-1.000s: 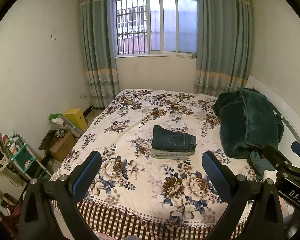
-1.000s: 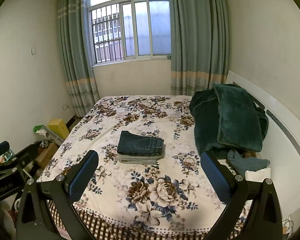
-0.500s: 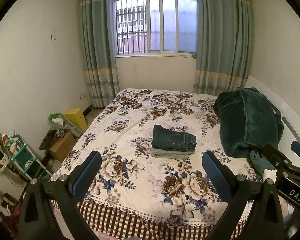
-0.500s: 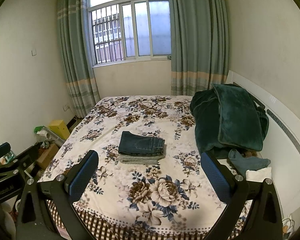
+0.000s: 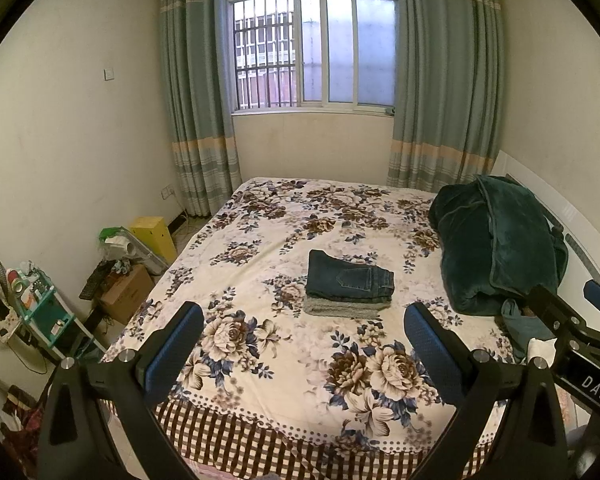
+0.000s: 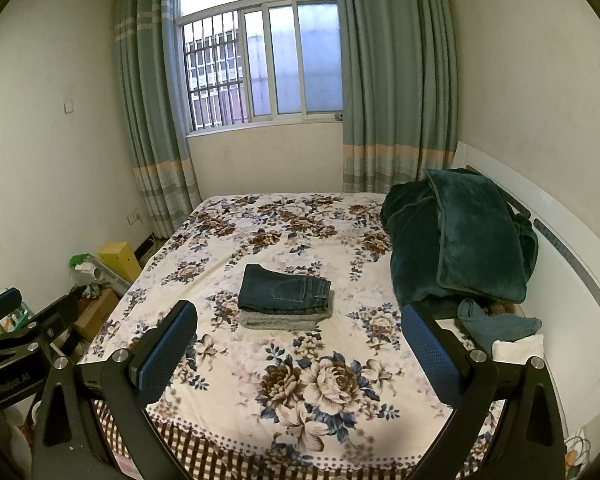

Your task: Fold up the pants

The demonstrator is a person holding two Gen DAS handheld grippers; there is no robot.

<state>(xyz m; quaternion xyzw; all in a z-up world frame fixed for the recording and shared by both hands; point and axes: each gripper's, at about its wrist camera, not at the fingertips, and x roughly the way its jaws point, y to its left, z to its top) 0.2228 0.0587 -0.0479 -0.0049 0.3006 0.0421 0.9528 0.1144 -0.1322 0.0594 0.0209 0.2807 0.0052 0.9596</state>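
Observation:
Folded dark blue jeans (image 5: 348, 278) lie on top of a folded grey garment (image 5: 342, 309) in the middle of the floral bed (image 5: 260, 240). The same stack shows in the right wrist view, jeans (image 6: 284, 290) over the grey garment (image 6: 280, 321). My left gripper (image 5: 302, 352) is open and empty, held above the bed's near edge, well short of the stack. My right gripper (image 6: 298, 352) is open and empty too, at the near edge. Each gripper shows at the other's side: the right gripper (image 5: 580, 320), the left gripper (image 6: 16, 332).
A dark green blanket (image 5: 496, 240) is heaped at the bed's right side by the white headboard (image 6: 572, 280). A teal cloth (image 6: 500, 324) and a white cloth (image 6: 518, 348) lie below it. Boxes, a yellow bin (image 5: 154, 234) and a shelf (image 5: 40, 312) crowd the floor at left.
Both views have shifted very slightly; the stack and both open grippers stand as before.

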